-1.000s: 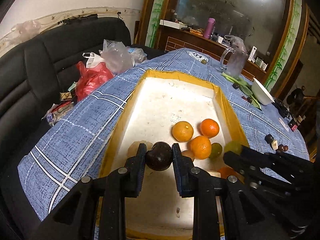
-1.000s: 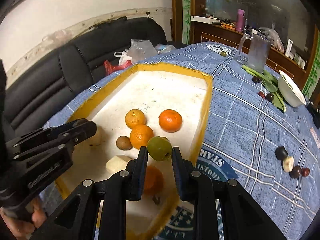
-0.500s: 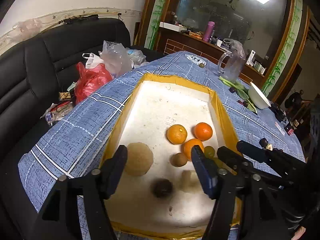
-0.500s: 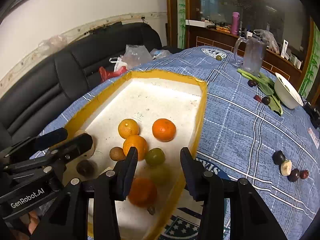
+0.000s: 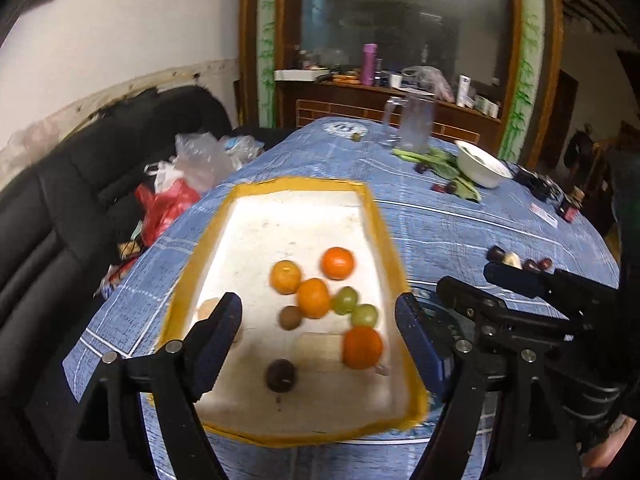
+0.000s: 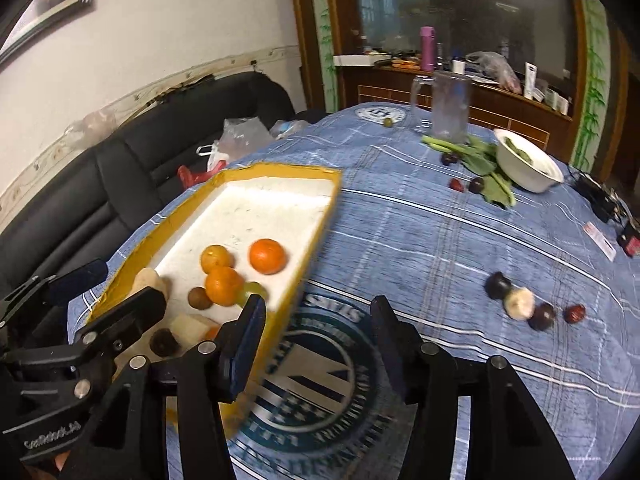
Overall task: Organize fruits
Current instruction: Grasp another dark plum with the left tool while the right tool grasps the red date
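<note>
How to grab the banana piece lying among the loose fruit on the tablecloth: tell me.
Take the banana piece across its pale middle, coming down from above. It lies flat between two dark fruits, so set the fingers on its free sides, not toward those neighbours.

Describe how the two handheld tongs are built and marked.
Both are matte black, angular linkage frames with silver rivets. The left tongs carry long fingers faced with dark blue pads; the right tongs match. White "GenRobot.AI" lettering marks the left body. A dark sleeve shows at the right.

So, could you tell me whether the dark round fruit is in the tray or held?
In the tray. The dark round fruit lies on the tray's white floor, below the left gripper, whose jaws are opening with nothing gripped.
</note>
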